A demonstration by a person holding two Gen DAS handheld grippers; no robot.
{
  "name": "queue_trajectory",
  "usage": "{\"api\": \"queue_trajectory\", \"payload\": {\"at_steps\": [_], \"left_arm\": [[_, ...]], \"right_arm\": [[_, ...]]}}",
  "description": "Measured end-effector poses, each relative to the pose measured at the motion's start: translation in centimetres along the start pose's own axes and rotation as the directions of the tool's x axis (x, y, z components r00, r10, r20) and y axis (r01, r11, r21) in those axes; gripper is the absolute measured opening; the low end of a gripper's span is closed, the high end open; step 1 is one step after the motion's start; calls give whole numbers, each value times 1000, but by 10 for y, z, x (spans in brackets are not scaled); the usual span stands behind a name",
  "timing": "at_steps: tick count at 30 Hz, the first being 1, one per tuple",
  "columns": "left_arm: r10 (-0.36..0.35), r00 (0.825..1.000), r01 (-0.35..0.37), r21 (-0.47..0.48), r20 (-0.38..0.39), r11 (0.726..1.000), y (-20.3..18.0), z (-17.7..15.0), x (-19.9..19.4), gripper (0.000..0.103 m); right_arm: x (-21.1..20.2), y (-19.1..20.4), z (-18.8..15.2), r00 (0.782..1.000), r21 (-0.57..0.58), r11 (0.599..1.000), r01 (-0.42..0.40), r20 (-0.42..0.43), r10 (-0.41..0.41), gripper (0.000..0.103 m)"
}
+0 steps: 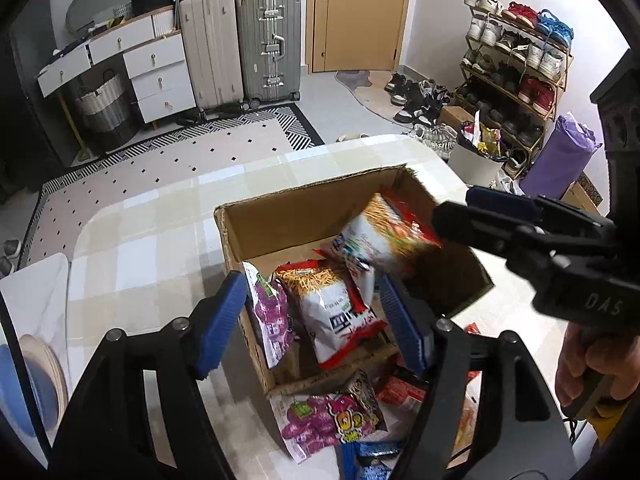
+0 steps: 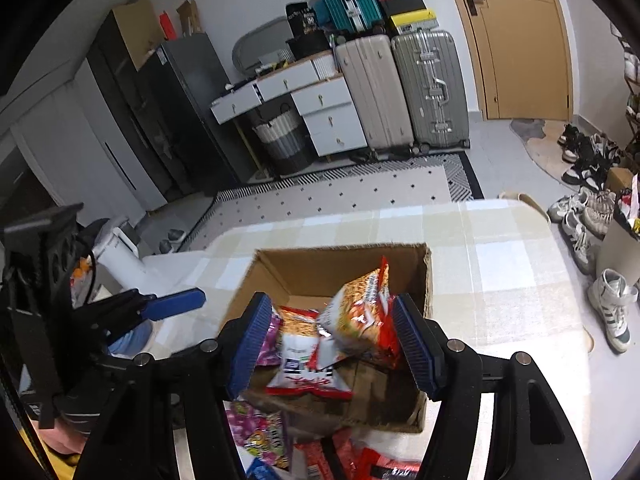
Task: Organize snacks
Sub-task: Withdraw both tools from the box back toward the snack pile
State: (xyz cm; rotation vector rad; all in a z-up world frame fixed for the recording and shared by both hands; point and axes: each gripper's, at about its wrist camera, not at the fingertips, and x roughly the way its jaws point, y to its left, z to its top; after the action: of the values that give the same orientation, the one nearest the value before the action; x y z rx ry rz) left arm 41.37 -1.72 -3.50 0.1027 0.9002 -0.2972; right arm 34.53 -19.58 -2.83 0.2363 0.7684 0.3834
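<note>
A cardboard box stands open on the surface, which wears a pale checked cloth, near the surface's far right corner. Inside the box a purple snack bag leans against the left wall, and beside it lies a red-and-white noodle snack bag. A second noodle snack bag is tilted above them toward the box's right side, blurred, with no pad touching it in either view; in the right wrist view it sits just left of the right-hand pad but apart from it.

The left tool hangs over the near edge of the box with its blue pads spread apart and nothing gripped between them. The right tool is likewise over the box, its pads apart and clamped on nothing; from the left wrist view it reaches in from the right, a hand holding its grip.

More packets lie on the surface at the box's near side: another purple bag, red packets and a blue packet. Beyond the surface's far edge stand two suitcases and a shoe rack on the floor
</note>
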Motion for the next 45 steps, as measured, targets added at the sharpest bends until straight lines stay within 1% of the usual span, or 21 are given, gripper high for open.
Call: {"api": "queue_trajectory", "payload": {"at_steps": [4, 7, 10, 14, 20, 23, 24, 25, 26, 27, 29, 31, 32, 33, 35, 36, 37, 38, 40, 42, 45], "left_arm": [[4, 1000, -4, -3, 31, 1000, -7, -4, -34, 73], [6, 998, -6, 1, 67, 1000, -13, -6, -67, 78], [-2, 996, 2, 0, 94, 1000, -22, -9, -98, 78], [3, 991, -4, 10, 136, 1000, -32, -14, -142, 79], [-7, 981, 6, 6, 193, 1000, -44, -31, -207, 80], [-27, 974, 30, -11, 224, 999, -45, -43, -242, 80], [-28, 970, 32, -14, 242, 999, -48, -48, -256, 80], [-23, 967, 27, -16, 256, 1000, -49, -52, -266, 80], [-13, 963, 19, -18, 271, 1000, -51, -57, -278, 80], [-3, 958, 9, -20, 288, 1000, -53, -63, -290, 81], [3, 944, 6, -25, 329, 1000, -58, -74, -316, 83], [7, 932, 4, -31, 362, 1000, -60, -86, -337, 84], [11, 923, 4, -39, 385, 999, -62, -94, -349, 85], [10, 916, 8, -44, 401, 999, -63, -102, -359, 86], [4, 904, 23, -57, 428, 998, -62, -116, -370, 88], [4, 896, 30, -69, 443, 997, -62, -126, -377, 90], [9, 889, 31, -78, 458, 996, -62, -137, -382, 95], [16, 884, 26, -83, 468, 996, -62, -146, -384, 103], [38, 869, 11, -97, 493, 995, -62, -168, -389, 103], [29, 869, 24, -101, 494, 995, -59, -187, -385, 103], [42, 871, 19, -120, 489, 993, -53, -217, -369, 103]], "right_arm": [[-32, 15, 3, 999, -20, 1000, -10, 45, 11, 64], [-60, 28, 3, 997, -37, 999, -23, 77, 26, 64], [-92, 45, 1, 993, -61, 997, -36, 107, 43, 65], [-129, 67, -6, 990, -98, 995, -12, 137, 25, 65], [-183, 92, -26, 980, -138, 990, -9, 198, 36, 65], [-210, 105, -38, 973, -167, 986, -11, 224, 49, 65], [-220, 107, -43, 970, -173, 985, -6, 236, 48, 66], [-233, 112, -50, 965, -182, 983, -2, 256, 50, 71], [-243, 114, -56, 961, -188, 982, 0, 272, 52, 79], [-249, 116, -60, 957, -190, 982, 4, 285, 52, 81], [-269, 120, -74, 941, -188, 982, 31, 336, 34, 82], [-284, 124, -89, 933, -198, 979, 36, 359, 38, 82], [-289, 125, -95, 928, -201, 979, 39, 371, 39, 83], [-295, 127, -102, 923, -205, 978, 44, 382, 38, 85], [-306, 128, -119, 911, -212, 976, 54, 410, 39, 92], [-310, 127, -127, 904, -211, 976, 57, 425, 39, 94], [-315, 126, -139, 895, -205, 977, 63, 445, 36, 96], [-315, 125, -144, 894, -203, 977, 67, 447, 31, 97], [-312, 123, -157, 897, -207, 976, 74, 441, 26, 97], [-307, 114, -174, 904, -197, 978, 61, 427, 30, 99], [-295, 100, -187, 914, -173, 984, 40, 404, 34, 100]]}}
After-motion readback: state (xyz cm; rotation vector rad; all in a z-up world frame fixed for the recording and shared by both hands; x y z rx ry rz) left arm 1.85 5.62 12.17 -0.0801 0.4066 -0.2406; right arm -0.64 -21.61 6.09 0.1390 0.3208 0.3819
